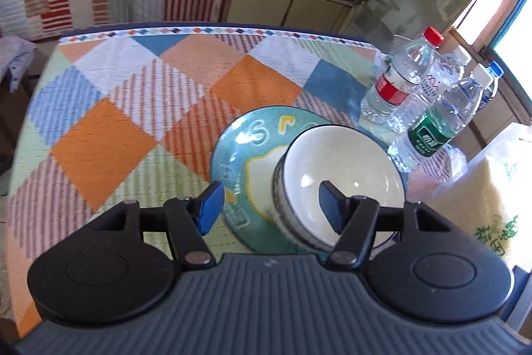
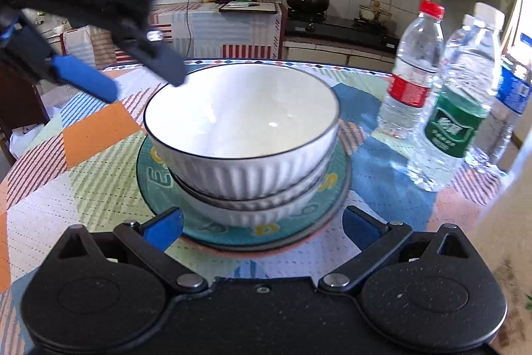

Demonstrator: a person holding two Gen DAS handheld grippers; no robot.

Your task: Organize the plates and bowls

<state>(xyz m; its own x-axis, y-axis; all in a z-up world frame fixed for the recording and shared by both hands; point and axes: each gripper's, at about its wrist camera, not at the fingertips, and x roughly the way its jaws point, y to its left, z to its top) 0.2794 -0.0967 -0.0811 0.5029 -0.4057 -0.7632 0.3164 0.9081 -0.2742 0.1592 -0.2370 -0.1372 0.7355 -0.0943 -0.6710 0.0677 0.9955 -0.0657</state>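
A stack of 2 white ribbed bowls (image 2: 242, 152) with dark rims sits on a teal plate (image 2: 156, 178) in the middle of the right wrist frame. The plate carries yellow and pale letters round its rim; an "E" shows at its left edge and an "S" at its right, while the rest is too bent or hidden to read. Under the teal plate a second, reddish rim (image 2: 232, 250) peeks out at the bottom edge.

The stack rests on a table under a checked cloth (image 1: 109, 138) of orange, blue, green and white diamonds.

The right gripper (image 2: 262, 227) stands wide at the bottom of its frame, 1 blue pad on each side of the plate's near edge, and the pads do not press on it. The left gripper (image 1: 271, 205) is about half open with nothing clamped; in its own view the right finger hangs over the top bowl's hollow and the left finger over the plate. Seen from the right wrist, it comes in from the upper left, a dark finger tip close to the bowl's far-left rim.

At the right of both frames stand clear water bottles: 1 with a red cap and red label (image 2: 414, 72), 1 with a green label (image 2: 455, 122) bearing white Chinese characters, too blurred to read, and 1 with a blue label (image 2: 513, 88).
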